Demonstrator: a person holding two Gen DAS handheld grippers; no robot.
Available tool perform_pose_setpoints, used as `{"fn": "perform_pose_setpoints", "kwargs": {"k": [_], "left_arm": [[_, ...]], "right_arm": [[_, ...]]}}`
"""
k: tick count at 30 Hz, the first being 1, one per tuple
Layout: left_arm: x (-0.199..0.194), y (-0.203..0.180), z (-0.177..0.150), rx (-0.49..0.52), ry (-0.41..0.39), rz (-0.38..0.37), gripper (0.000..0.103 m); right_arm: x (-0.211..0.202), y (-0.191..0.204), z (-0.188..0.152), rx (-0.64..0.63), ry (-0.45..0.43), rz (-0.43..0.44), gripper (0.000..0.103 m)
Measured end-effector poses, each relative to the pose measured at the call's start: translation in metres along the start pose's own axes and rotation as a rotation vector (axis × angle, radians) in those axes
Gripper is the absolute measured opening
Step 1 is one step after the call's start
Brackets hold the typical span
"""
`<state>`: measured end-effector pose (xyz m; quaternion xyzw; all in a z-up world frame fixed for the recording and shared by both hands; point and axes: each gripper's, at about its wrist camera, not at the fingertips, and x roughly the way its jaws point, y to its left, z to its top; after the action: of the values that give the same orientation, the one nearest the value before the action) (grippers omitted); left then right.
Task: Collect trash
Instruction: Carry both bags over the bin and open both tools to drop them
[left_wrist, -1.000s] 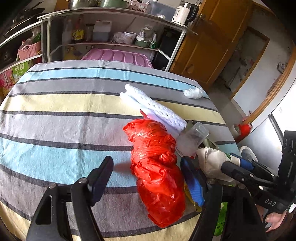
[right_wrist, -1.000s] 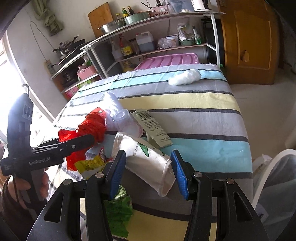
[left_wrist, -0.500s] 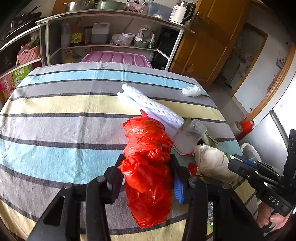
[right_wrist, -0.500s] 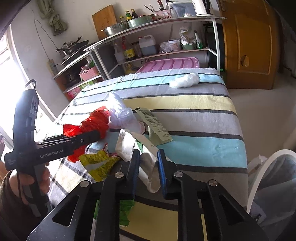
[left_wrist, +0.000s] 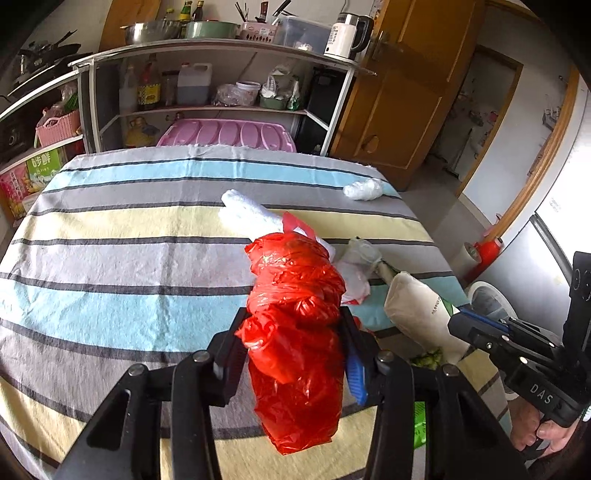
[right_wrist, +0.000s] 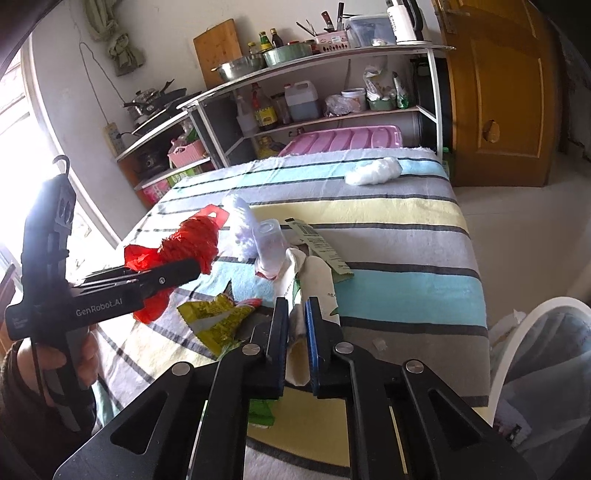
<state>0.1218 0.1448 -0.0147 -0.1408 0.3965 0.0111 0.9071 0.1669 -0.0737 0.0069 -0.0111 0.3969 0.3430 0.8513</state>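
My left gripper (left_wrist: 295, 328) is shut on a crumpled red plastic bag (left_wrist: 295, 332) and holds it off the striped tablecloth (left_wrist: 110, 258); the bag also shows in the right wrist view (right_wrist: 192, 240). My right gripper (right_wrist: 295, 317) is shut on a white paper bag (right_wrist: 317, 280), seen in the left wrist view (left_wrist: 421, 306) too. On the cloth lie a white foam net (left_wrist: 243, 214), a clear plastic cup (right_wrist: 269, 240), a yellow-green snack wrapper (right_wrist: 214, 317), a printed label strip (right_wrist: 321, 247) and a white wad (right_wrist: 373, 171).
A white-rimmed trash bin with a clear liner (right_wrist: 546, 369) stands at the table's right edge. A metal kitchen shelf (left_wrist: 221, 92) with bottles and a pink lid (left_wrist: 229, 133) is behind the table. A wooden door (right_wrist: 498, 92) is at the right.
Both grippers went from open to shut: the left closed on the red bag and lifted it, the right closed on the white paper bag and raised its end.
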Motion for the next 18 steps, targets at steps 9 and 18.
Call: {"fn": "perform_pose_setpoints", "kwargs": {"k": [9,18], "left_arm": [[-0.021,-0.018,-0.003,0.027,-0.030,-0.021,0.048],[-0.035,-0.054,-0.001,0.086,-0.065,-0.068,0.048]], "right_arm": [[-0.020,0.001,-0.003,0.007,-0.042,0.018,0.009],[-0.062,-0.011,-0.007,0.056,-0.136,-0.014,0.009]]}}
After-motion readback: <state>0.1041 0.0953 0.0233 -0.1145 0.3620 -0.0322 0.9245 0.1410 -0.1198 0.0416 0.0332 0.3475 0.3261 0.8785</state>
